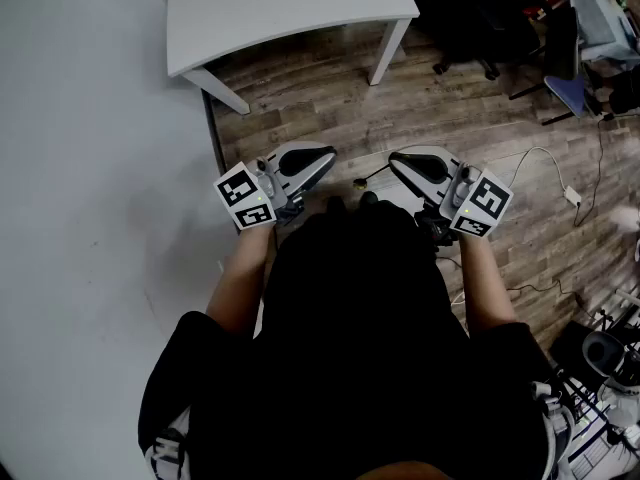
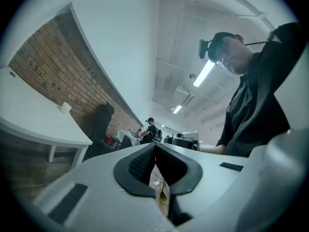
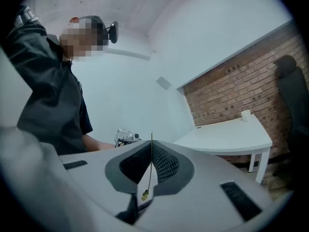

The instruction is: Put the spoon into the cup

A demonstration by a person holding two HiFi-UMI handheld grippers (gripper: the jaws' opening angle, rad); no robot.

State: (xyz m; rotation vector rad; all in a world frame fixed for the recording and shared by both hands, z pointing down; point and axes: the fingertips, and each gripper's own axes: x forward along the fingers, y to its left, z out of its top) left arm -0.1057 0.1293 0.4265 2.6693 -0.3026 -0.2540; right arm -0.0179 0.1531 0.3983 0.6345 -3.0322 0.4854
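Note:
No spoon shows in any view. A small white cup (image 2: 66, 108) stands on the white table (image 2: 29, 122) by the brick wall, and it is also in the right gripper view as the cup (image 3: 245, 115) on the table (image 3: 227, 139). A person holds both grippers close to the chest, far from the table (image 1: 280, 8). The left gripper (image 1: 326, 156) is shut and empty, its jaw tips meeting (image 2: 155, 148). My right gripper (image 1: 397, 161) is likewise shut on nothing (image 3: 151, 146). The two grippers point inward toward each other.
Wood floor lies under the table. Black office chairs (image 1: 470, 18) and cables (image 1: 560, 183) are at the right. A dark chair (image 2: 101, 122) stands past the table's end. Another person (image 2: 147, 129) sits at distant desks.

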